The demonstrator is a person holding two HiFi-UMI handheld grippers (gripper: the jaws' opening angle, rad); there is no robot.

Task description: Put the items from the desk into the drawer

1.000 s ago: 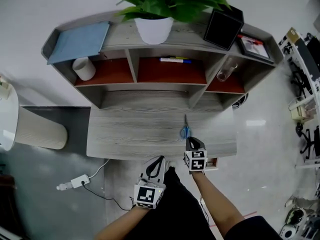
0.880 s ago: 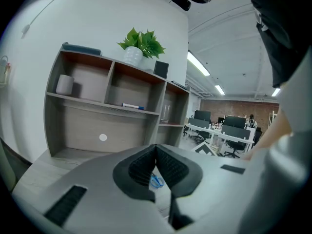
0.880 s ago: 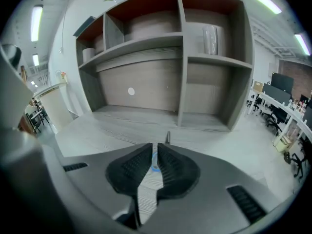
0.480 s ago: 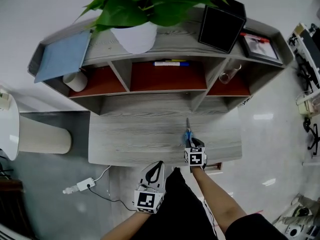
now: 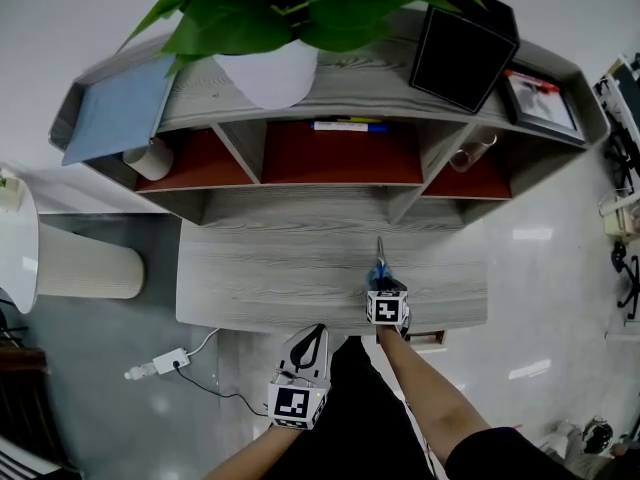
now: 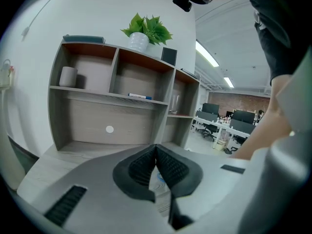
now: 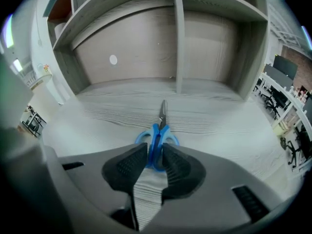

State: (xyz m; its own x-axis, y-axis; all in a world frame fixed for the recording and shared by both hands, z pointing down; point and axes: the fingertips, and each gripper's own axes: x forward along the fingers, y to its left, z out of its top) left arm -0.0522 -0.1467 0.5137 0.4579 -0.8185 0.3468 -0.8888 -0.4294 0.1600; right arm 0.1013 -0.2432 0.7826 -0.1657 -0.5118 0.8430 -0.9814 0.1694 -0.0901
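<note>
Scissors (image 7: pixel 160 126): they lie flat on the gray worktop (image 5: pixel 270 278), near its front edge. The blades point at the back, and the blue handles point at the person.
Right gripper (image 7: pixel 154 152): it points down at the scissors. Its jaws are a little apart, only a thin gap. The blue handles show in the gap between the two black pads.
Left gripper (image 6: pixel 156 147): its jaws are pressed together with nothing in them. In the head view it hangs in front of the worktop edge, to the left of the right gripper.
Shelf (image 5: pixel 340 78): it stands at the back of the worktop. A green plant (image 5: pixel 280 8) in a white pot sits on top, and a pen (image 5: pixel 348 125) lies in the middle box.
</note>
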